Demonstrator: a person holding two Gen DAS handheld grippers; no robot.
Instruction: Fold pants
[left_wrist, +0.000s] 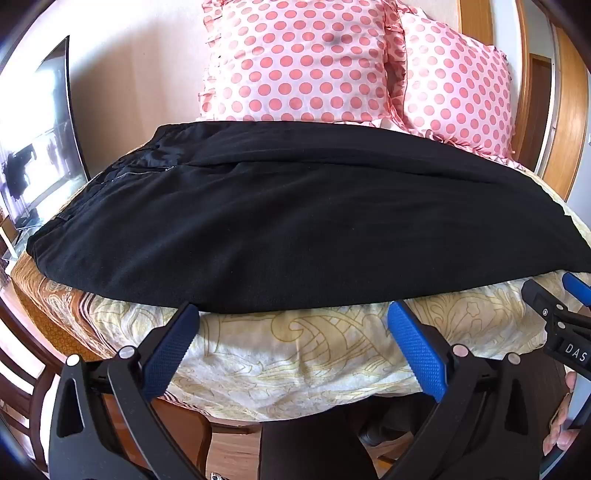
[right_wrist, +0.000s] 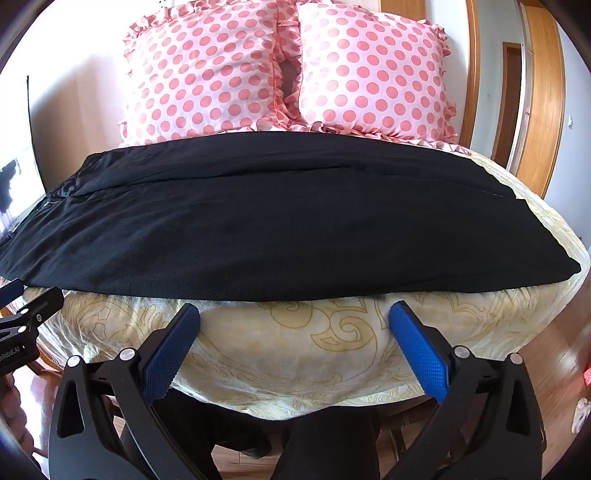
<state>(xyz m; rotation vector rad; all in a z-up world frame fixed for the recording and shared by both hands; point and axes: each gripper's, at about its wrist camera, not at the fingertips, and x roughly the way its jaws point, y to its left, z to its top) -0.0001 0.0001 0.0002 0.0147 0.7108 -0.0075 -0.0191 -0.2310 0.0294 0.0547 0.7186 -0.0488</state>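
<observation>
We see black pants (left_wrist: 295, 221) spread flat and lengthwise across the bed (left_wrist: 295, 354), waistband and zipper at the left, leg ends at the right. The legs lie side by side, a seam line between them, the near edge close to the bed's near side.

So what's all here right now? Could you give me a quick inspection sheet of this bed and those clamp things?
Surface: bed with cream, gold-patterned cover, orange-patterned at its left end.
Job's things: black fabric pants lying flat across the bed, waistband with zipper to the left, leg ends to the right, one long seam or fold line running along them.
Clutter: two pink polka-dot ruffled pillows behind the pants.
Grippers: left gripper open, empty, short of the pants' near edge; right gripper open, empty, likewise.
Cables: nothing seen.
Surroundings: flat dark television screen at left, wooden door frame at right, wooden floor.
</observation>
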